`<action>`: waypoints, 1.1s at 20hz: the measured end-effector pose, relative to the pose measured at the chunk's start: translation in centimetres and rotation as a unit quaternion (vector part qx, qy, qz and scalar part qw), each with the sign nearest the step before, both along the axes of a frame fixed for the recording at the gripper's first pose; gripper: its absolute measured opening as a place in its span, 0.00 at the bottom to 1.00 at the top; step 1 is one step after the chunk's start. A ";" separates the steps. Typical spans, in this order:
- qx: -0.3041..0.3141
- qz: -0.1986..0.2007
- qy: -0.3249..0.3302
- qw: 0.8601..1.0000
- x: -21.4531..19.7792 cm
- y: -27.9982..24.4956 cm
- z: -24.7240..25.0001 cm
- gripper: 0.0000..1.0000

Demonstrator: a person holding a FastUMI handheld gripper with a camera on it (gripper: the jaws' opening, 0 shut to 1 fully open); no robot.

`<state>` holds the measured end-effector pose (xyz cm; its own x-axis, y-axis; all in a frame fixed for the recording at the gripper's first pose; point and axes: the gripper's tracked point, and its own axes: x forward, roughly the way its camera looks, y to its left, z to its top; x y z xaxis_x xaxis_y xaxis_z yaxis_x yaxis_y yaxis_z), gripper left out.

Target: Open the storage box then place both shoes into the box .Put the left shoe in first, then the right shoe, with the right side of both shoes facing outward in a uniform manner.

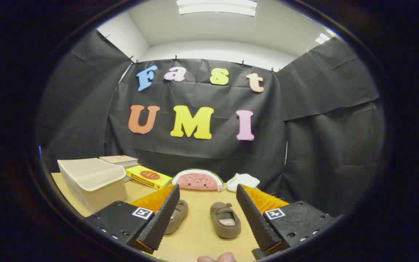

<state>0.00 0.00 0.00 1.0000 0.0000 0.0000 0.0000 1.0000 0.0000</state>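
Two shoes (209, 217) between spread tongs (207, 214), one storage box (93, 182)

The gripper (206, 213) sits low in the frame with its two fingers (166, 214) spread wide apart, holding nothing, tips angled up and inward. At the bottom centre, a person's fingertips (216, 258) peek in between them.

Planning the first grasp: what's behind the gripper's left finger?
One brown shoe, partly hidden by the open gripper's left finger; its heel is covered. The other shoe lies fully visible between the fingers.
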 end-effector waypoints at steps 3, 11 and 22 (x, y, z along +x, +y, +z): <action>-0.001 -0.001 -0.001 1.000 -0.3 0.2 0.6 0.95; 0.003 -0.001 -0.002 1.000 -0.6 0.3 0.9 0.95; 0.004 0.005 0.002 1.000 -0.2 0.6 0.4 0.95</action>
